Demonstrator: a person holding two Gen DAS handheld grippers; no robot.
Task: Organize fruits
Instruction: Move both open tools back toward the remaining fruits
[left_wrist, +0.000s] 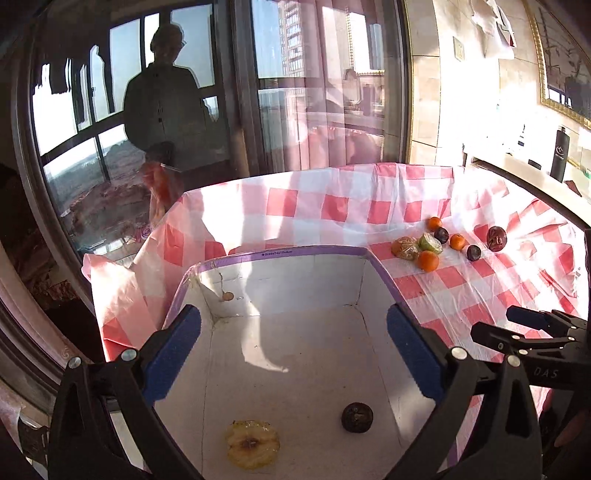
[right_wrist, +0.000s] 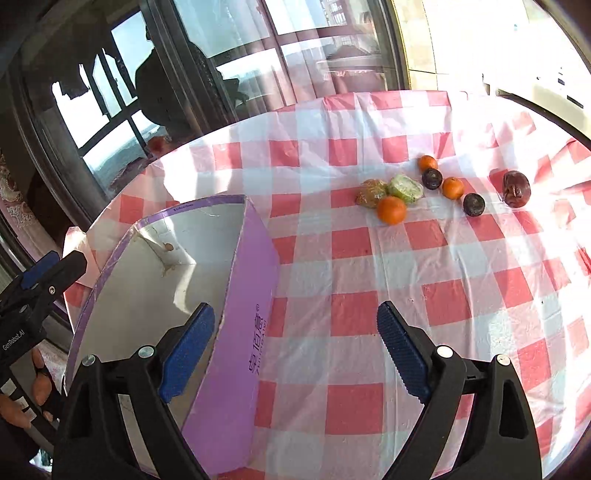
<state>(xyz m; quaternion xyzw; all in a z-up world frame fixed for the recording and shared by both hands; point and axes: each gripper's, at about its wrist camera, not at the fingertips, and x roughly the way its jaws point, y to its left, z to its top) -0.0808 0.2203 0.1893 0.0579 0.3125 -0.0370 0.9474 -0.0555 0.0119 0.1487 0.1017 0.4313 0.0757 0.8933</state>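
Barely begun. Inside purple-rimmed white cardboard box (left_wrist: 295, 354): only yellow apple slice (left_wrist: 252, 444) and dark round fruit (left_wrist: 357, 417). Out on red-checked tablecloth (right_wrist: 351, 314): seven-odd loose fruits (right_wrist: 391, 209) waiting. Left gripper (left_wrist: 291, 354), right gripper (right_wrist: 295, 347): spread wide, empty.

We saw purple-rimmed white cardboard box (left_wrist: 364, 280) cut off by lower frame edge in left wrist view. Black two-finger right gripper (left_wrist: 524, 328) ran off right edge there. Print on box's purple side wall (right_wrist: 255, 354) too blurred to read.
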